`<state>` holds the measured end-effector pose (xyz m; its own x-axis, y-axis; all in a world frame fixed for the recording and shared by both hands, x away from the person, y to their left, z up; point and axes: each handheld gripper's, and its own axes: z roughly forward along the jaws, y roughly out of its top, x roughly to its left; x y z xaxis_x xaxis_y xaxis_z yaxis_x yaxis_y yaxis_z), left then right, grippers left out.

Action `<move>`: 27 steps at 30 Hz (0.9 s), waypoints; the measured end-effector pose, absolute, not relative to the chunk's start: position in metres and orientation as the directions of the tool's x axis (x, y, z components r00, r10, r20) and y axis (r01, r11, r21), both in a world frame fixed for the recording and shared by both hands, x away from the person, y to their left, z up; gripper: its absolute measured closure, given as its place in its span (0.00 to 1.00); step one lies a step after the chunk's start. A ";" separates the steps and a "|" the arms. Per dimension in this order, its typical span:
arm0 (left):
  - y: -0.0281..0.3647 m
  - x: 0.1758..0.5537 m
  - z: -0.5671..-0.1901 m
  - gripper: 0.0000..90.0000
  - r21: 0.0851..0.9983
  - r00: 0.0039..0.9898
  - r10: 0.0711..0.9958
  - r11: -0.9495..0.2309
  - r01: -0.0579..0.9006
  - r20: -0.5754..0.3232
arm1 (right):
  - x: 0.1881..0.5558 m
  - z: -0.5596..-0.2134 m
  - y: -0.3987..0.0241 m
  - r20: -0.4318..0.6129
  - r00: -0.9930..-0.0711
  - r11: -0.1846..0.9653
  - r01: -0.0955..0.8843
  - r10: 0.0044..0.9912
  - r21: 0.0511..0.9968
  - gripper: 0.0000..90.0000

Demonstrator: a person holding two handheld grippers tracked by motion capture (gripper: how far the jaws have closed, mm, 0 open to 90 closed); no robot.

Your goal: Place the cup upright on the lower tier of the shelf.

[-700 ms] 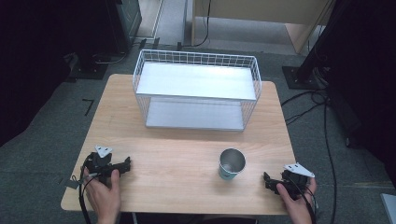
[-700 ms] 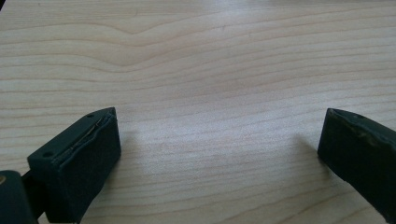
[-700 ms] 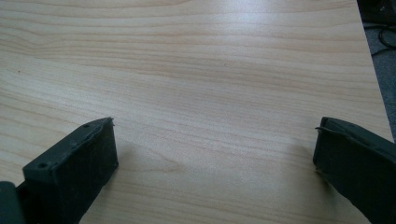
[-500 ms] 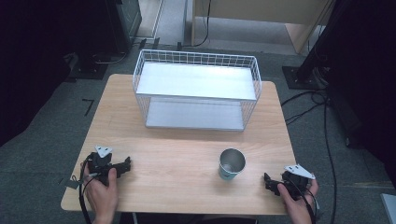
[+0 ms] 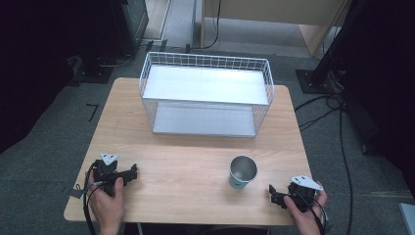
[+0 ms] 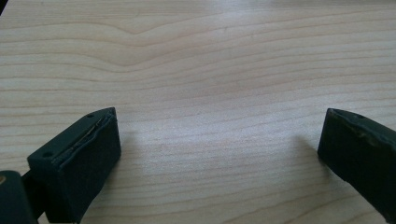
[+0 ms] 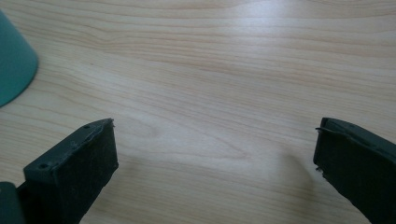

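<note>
A teal cup with a shiny metal inside stands upright on the wooden table, right of centre near the front; its green side fills the upper left of the right gripper view. My left gripper rests at the front left in a hand, and my left gripper is open over bare wood. My right gripper lies at the front right, just right of the cup, and my right gripper is open with nothing between its jaws.
A white wire basket shelf with two flat tiers stands at the back middle of the table. Cables trail over the floor on the right. Dark stands and furniture surround the table.
</note>
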<state>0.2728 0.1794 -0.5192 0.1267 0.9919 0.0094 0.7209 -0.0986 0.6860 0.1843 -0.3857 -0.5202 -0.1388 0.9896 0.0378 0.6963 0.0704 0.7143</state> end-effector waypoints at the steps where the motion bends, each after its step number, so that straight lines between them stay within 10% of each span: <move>1: 0.179 0.273 -0.519 0.00 0.686 0.127 0.992 -0.099 0.721 0.009 | 0.184 -0.520 -0.384 0.039 -0.141 0.071 0.696 0.989 0.715 0.00; 27: 0.179 0.273 -0.519 0.00 0.686 0.132 0.991 -0.104 0.720 0.011 | 0.180 -0.515 -0.349 0.056 -0.248 0.127 0.662 0.967 0.739 0.00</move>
